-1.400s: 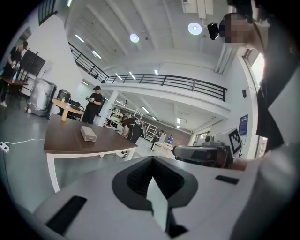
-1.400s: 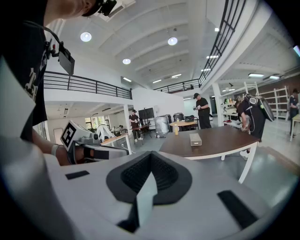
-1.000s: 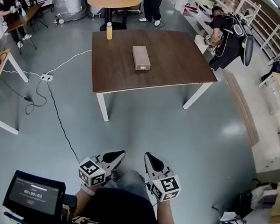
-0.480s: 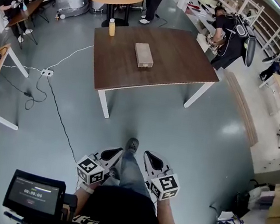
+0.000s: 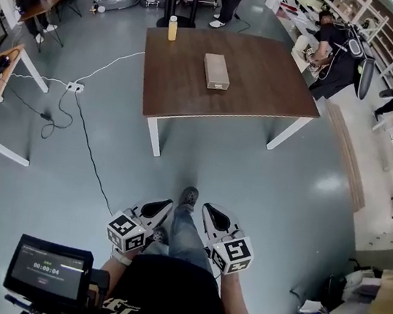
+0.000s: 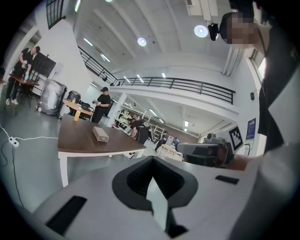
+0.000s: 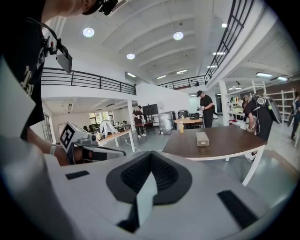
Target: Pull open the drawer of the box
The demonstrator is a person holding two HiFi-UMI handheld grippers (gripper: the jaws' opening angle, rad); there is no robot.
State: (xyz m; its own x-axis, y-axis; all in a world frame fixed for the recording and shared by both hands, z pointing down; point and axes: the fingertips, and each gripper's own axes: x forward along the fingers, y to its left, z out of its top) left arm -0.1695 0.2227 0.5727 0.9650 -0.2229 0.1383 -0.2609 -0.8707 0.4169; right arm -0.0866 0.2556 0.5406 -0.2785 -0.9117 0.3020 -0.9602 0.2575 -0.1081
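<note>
The box [image 5: 217, 71] sits mid-worktop [image 5: 267, 82], far ahead and well apart; with nothing in reach, the left gripper [image 5: 164, 207] and right gripper [image 5: 209, 212] hang low, jaws together, empty.

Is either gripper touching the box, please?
No, the left gripper and right gripper hang near the person's legs, far from the box.

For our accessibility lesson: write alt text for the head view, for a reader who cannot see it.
Looking steeply down, a person holds a left tool and a right tool, both shut, above a grey floor. Further ahead, a box lies on a brown table, a yellow bottle at its far edge.
</note>
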